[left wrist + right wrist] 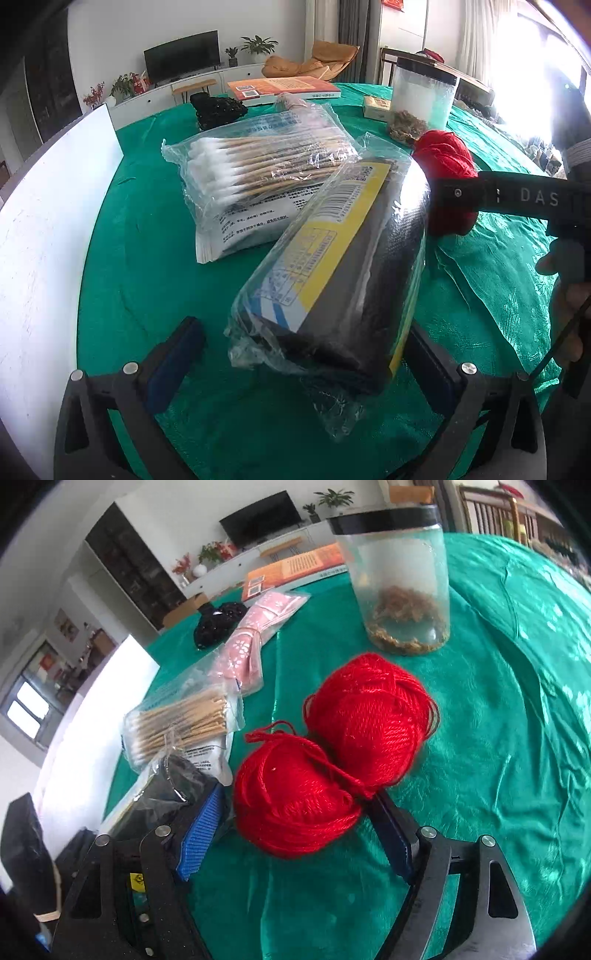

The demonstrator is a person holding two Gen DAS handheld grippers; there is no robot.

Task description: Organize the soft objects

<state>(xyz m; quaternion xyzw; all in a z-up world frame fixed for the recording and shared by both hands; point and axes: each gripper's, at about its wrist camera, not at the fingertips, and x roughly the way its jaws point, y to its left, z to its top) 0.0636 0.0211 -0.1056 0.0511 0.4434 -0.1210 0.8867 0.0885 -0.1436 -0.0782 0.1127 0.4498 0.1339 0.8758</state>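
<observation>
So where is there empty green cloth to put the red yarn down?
Bare green cloth lies right of the red yarn, below the clear jar. Another free strip runs between the white board and the cotton swab bag. It is crowded in the middle, where the dark packet overlaps the swab bag beside the yarn.

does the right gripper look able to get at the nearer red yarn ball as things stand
Probably yes. The right gripper is open with the nearer red yarn ball already between its fingers, and nothing lies across it. The black packet sits just outside the left finger.
</observation>
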